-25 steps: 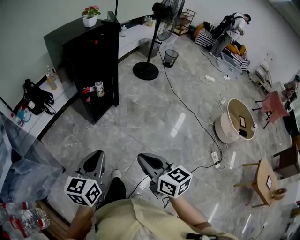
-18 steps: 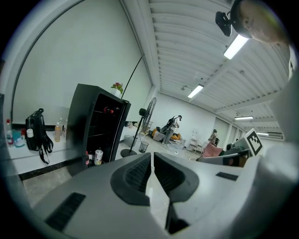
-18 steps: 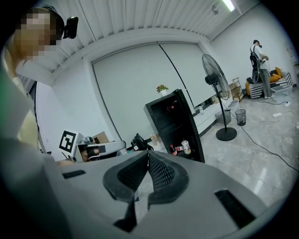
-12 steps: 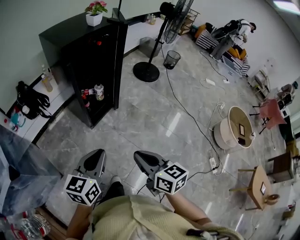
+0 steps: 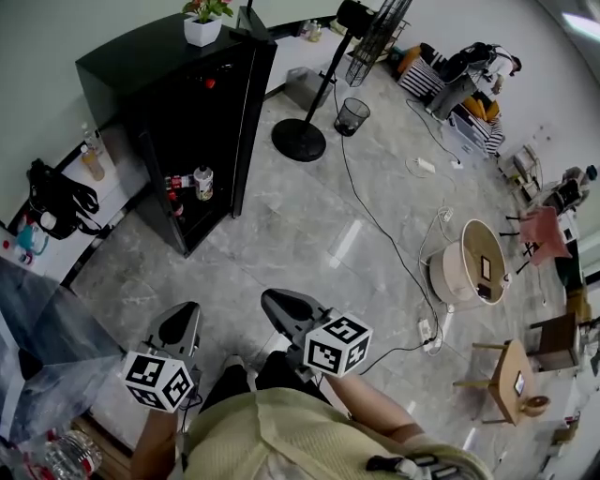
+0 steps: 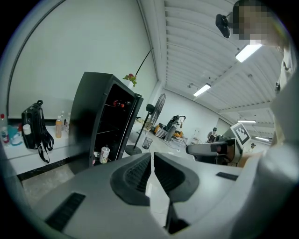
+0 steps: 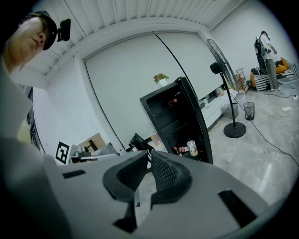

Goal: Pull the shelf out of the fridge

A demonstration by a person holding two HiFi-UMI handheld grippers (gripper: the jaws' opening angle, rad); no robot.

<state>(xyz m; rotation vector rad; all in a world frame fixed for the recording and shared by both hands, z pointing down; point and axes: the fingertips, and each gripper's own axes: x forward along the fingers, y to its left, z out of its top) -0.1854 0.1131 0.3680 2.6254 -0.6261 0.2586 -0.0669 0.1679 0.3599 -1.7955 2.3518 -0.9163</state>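
The black fridge (image 5: 155, 84) stands open at the far left of the head view, its door (image 5: 253, 112) swung to the right. Dark shelves (image 7: 174, 125) cross its inside, with a bottle (image 5: 200, 182) and cans low down. Both grippers are held over the grey floor, well short of the fridge and pointing towards it. My left gripper (image 5: 180, 323) is shut and holds nothing; its pads (image 6: 138, 172) meet. My right gripper (image 5: 272, 302) is likewise shut and empty. The fridge also fills the middle of the left gripper view (image 6: 100, 121) and the right gripper view (image 7: 180, 116).
A potted flower (image 5: 204, 26) sits on the fridge. A standing fan (image 5: 298, 139), a waste bin (image 5: 352, 114) and a floor cable (image 5: 375, 225) lie to its right. A black bag (image 5: 58, 202) rests on the low counter at left. A round tub (image 5: 469, 262) stands far right.
The fridge has drawn nearer and larger in the head view. Both grippers have moved forward towards it over the floor, jaws staying shut.
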